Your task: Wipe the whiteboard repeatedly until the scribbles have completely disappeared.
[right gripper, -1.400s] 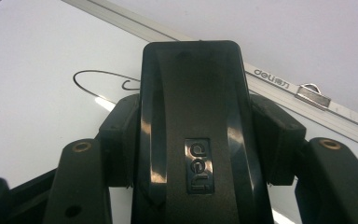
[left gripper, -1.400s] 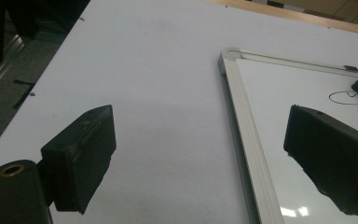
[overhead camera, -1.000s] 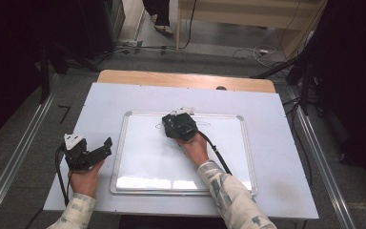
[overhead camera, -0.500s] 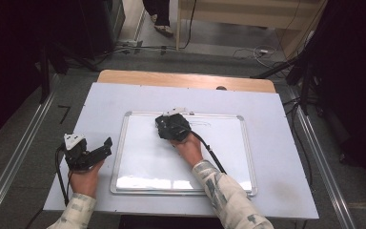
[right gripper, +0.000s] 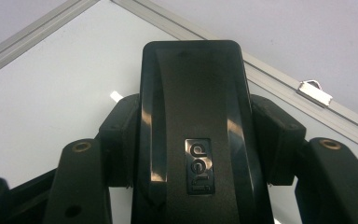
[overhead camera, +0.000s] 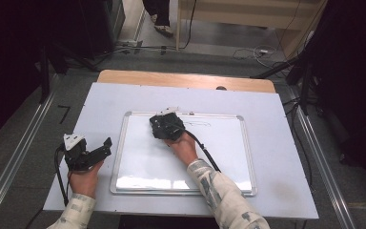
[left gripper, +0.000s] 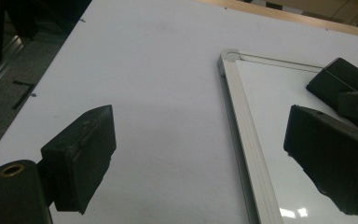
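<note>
A whiteboard (overhead camera: 224,152) with a silver frame lies flat in the middle of the white table (overhead camera: 286,143). My right gripper (overhead camera: 164,126) rests near the board's top edge, left of centre, shut on a black board eraser (right gripper: 191,84) held flat against the board. Faint marker strokes (overhead camera: 199,124) remain just right of it. My left gripper (overhead camera: 101,149) sits on the table left of the board, open with nothing between its pads (left gripper: 86,154). The left gripper view shows the board's top left corner (left gripper: 228,58) and the eraser (left gripper: 338,79) beyond.
A wooden strip (overhead camera: 186,78) runs along the table's far edge. A small white clip (right gripper: 314,91) sits on the board's frame. Metal rails (overhead camera: 19,162) flank the table on the floor, with cables (overhead camera: 262,50) behind.
My right gripper has slid the eraser leftward along the top of the whiteboard. The left gripper has stayed where it was.
</note>
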The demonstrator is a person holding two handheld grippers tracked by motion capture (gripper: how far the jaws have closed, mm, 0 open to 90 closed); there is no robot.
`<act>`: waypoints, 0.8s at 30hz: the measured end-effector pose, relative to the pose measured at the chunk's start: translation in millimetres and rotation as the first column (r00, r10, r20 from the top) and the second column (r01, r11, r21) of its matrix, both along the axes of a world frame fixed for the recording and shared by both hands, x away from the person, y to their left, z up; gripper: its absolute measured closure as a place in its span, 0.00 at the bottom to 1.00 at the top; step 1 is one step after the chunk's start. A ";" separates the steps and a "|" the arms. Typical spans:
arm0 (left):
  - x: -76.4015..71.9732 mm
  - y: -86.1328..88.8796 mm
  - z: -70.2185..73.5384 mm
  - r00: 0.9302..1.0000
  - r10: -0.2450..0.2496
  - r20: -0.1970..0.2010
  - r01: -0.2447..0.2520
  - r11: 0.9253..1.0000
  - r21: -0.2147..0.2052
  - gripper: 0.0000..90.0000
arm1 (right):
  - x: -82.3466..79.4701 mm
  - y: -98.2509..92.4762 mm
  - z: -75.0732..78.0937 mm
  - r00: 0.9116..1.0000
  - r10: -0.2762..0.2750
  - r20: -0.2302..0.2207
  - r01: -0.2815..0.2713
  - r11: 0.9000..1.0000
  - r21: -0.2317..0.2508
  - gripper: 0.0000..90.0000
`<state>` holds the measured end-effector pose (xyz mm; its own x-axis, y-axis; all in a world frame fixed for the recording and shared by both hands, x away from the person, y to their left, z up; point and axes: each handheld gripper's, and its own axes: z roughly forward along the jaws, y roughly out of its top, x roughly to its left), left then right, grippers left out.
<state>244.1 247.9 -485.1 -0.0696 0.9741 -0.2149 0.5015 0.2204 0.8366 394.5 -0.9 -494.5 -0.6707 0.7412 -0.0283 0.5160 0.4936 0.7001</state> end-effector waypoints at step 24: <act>-2.4 2.6 -0.8 1.000 0.011 -0.004 -0.011 1.000 0.004 0.11 | -1.4 -20.6 0.7 1.000 -0.001 0.000 0.001 1.000 -0.009 0.44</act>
<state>241.7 250.5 -485.9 -0.0815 0.9742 -0.2107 0.5020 0.2227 0.8357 393.1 -21.5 -493.7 -0.6703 0.7413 -0.0348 0.5164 0.4996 0.6955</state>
